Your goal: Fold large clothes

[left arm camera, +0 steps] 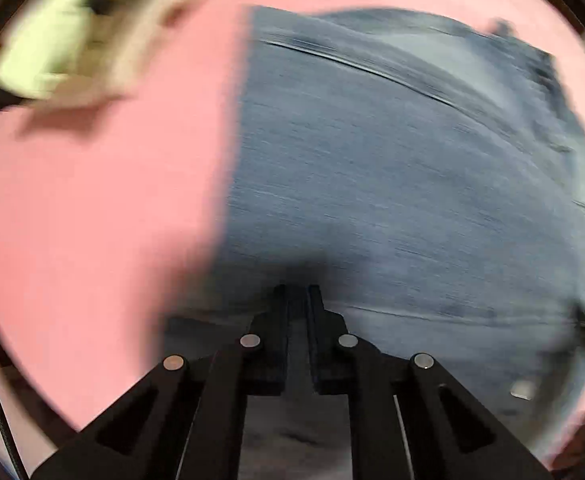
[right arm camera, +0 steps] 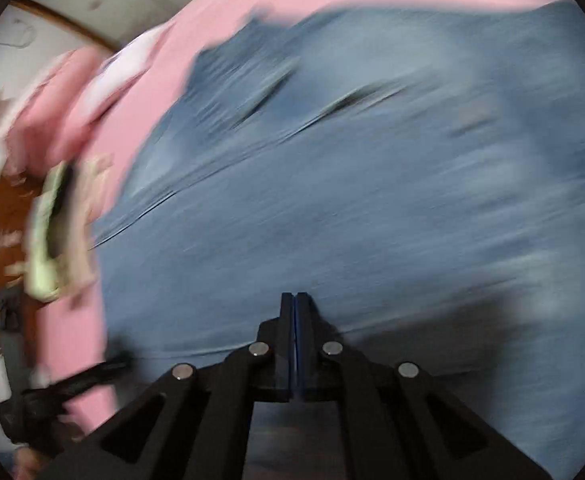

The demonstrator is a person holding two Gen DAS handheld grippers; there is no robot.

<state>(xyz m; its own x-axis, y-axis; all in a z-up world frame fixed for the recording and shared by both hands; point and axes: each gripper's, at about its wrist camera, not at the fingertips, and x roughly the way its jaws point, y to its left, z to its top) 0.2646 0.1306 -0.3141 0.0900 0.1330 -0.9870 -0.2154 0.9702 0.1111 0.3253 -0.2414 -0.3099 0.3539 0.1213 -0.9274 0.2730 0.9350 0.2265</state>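
**Left wrist vs right wrist: both grippers down on the jeans**

Left wrist view, left to right: a blurred pale green object [left arm camera: 48, 48] at upper left, bare pink sheet [left arm camera: 92, 220], then the blue jeans [left arm camera: 392, 168] spread flat over the right half. Left gripper [left arm camera: 297, 292] sits at the denim's near edge, fingers drawn to a narrow gap; whether cloth is pinched cannot be told through the blur.

Right wrist view only: a wooden frame [right arm camera: 12, 216] and a dark tool [right arm camera: 64, 392] at far left, beyond the sheet. Right gripper [right arm camera: 293, 298] has fingers pressed together over the denim, a thin blue line between them.
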